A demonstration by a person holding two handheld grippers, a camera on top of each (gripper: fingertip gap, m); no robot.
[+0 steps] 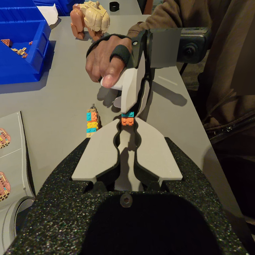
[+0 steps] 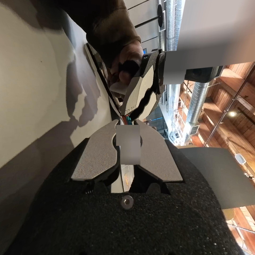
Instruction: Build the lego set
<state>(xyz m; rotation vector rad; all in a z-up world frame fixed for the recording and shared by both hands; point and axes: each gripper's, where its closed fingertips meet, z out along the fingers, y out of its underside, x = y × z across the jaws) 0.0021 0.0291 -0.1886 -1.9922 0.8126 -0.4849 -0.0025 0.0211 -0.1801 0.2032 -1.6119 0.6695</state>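
A: Your left hand-held gripper (image 1: 127, 121) is closed on the orange brick (image 1: 127, 121); your right hand-held gripper (image 1: 130, 111) is closed on the teal brick (image 1: 128, 114), above the grey surface (image 1: 62, 99).

B: How will they handle?

A: I judge them light, stiff, slippery. Hold the flat sides. A small stack (image 1: 92, 122) and blue bin (image 1: 23, 55) stand near.

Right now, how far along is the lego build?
Done: a tan and brown lego animal stands finished at the table's far end, and a multicoloured brick stack stands mid-table. In hand: the left gripper and right gripper meet on a teal brick and an orange brick. Left: loose bricks wait in the blue bin; the instruction booklet lies open.
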